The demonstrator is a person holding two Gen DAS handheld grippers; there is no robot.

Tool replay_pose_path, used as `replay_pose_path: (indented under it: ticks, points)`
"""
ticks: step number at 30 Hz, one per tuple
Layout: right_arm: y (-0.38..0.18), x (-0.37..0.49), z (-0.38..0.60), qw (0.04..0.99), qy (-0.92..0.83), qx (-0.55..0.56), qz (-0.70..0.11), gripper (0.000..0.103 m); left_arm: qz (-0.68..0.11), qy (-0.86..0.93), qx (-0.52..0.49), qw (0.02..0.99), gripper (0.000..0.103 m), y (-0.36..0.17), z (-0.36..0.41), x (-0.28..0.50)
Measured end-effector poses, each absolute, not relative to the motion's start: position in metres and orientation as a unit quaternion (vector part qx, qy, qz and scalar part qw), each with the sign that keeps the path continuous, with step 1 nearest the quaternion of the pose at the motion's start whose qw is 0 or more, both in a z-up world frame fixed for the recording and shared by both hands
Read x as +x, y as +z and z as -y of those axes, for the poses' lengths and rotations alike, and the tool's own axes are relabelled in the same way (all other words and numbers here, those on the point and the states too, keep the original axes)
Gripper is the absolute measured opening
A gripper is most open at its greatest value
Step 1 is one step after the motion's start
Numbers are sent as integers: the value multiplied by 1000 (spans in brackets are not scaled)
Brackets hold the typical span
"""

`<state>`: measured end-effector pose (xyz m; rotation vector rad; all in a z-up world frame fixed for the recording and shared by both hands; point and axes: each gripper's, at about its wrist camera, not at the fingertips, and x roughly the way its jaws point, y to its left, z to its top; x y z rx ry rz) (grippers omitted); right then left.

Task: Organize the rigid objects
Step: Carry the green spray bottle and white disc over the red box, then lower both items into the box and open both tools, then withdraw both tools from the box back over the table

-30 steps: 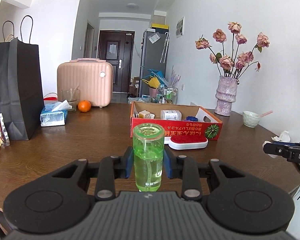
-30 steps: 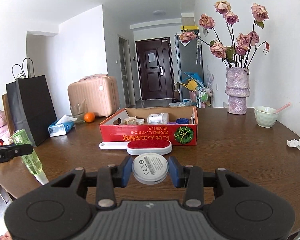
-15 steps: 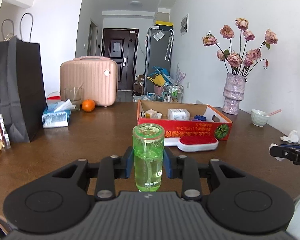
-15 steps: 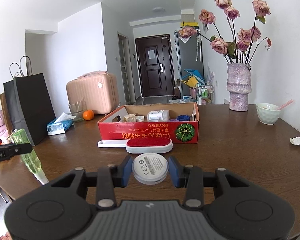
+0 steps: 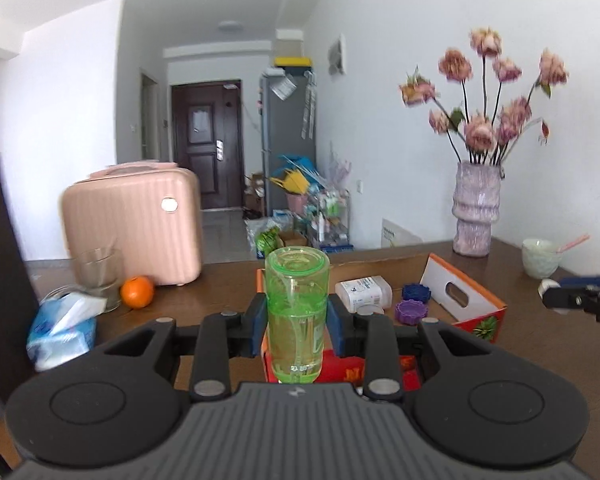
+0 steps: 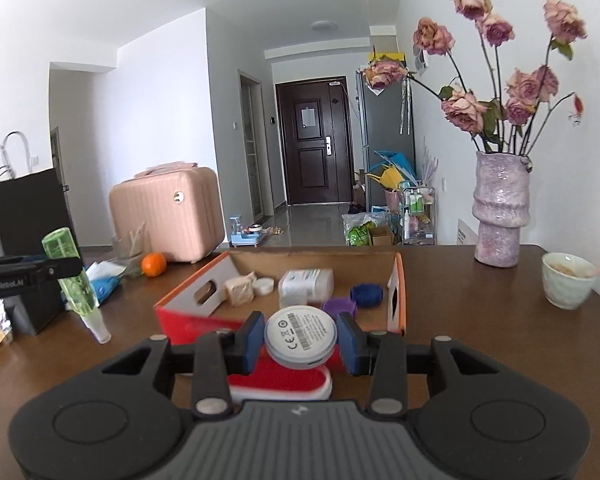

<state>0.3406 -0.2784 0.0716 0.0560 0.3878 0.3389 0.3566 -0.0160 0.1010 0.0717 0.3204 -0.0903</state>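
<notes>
Left wrist view has the left claw [image 5: 296,322] clamped on a see-through green plastic bottle [image 5: 296,312], held upright, and compared with a second ago the red cardboard box with the open top [image 5: 466,304] is way closer, basically right under and behind the bottle now instead of sitting further off across the brown wooden surface [image 5: 220,280]. Same story from the right wrist: the right claw [image 6: 300,344] is pinching a flat white round puck with a barcode label [image 6: 300,336], and the box front wall that was well ahead is now just past the pads, with the red-topped white brush [image 6: 280,380] right below the claw. So my read is both hands are closing in to drop their stuff in the box at the same time. Room-wise, the box already holds a white bottle lying down [image 6: 306,282], a purple cap [image 6: 340,306], a blue cap [image 6: 366,294] and some small pale bits on the left, so the free floor looks like the near middle. The raised side flaps are the edges to clear. The two claws are still well apart, but they'll converge on one box, so watch that.
</notes>
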Motion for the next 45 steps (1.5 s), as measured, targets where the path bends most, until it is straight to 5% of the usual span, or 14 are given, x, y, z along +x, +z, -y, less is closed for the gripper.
replay_pose_path:
  ticks: [14, 18, 21, 35, 45]
  points:
    - [26, 544, 247, 942, 138, -39, -303, 39, -277, -97, 99, 951, 34, 32, 39, 560]
    - [0, 572, 237, 935, 111, -67, -330, 43, -285, -96, 55, 952, 71, 20, 32, 582]
    - [-4, 579, 246, 936, 119, -24, -330, 63, -298, -102, 20, 949, 74, 20, 23, 589]
    - [41, 557, 249, 939, 134, 0, -317, 64, -266, -72, 37, 961, 87, 76, 9, 546]
    - [105, 475, 254, 956, 136, -1, -260, 82, -192, -44, 54, 979, 98, 139, 8, 448]
